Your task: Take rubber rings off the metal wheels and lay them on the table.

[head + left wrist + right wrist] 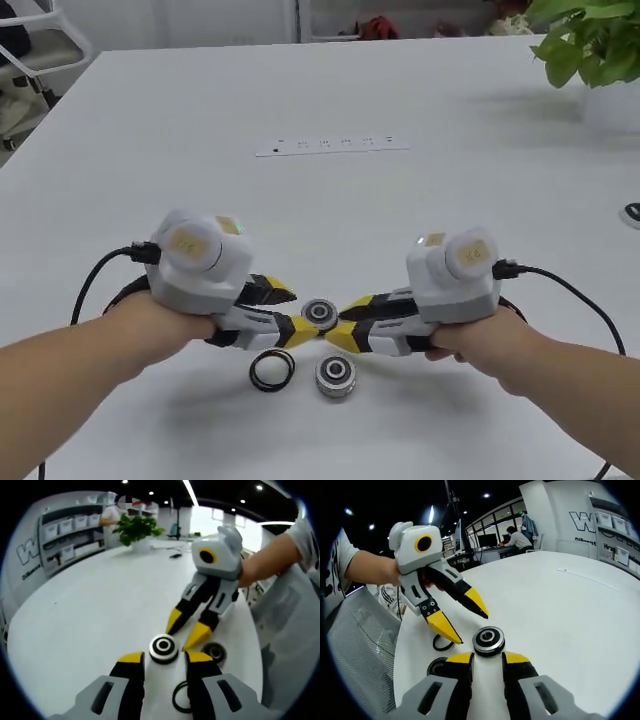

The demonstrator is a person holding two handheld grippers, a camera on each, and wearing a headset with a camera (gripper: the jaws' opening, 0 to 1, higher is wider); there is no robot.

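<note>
Left tongs (pixel 162 662) and right tongs (pixel 487 658) flank wheel (pixel 320 313); wall lettering (pixel 583 518) maybe "W".

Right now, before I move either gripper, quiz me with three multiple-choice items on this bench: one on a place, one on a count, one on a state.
1. Where does the loose black rubber lie?
A. On the table, beside the nearer metal wheel
B. Under the plant
C. On the far white strip

2. How many metal wheels are there?
A. One
B. Two
C. Four

3. How do the tongs of the left gripper and the right gripper stand?
A. Both open
B. Both shut
C. One clamped on the rubber

Key:
1 A: it lies flat on the table next to that wheel.
2 B: there is the wheel between the two grippers, plus the nearer one.
3 A: each gripper view shows the yellow tips spread apart.
</note>
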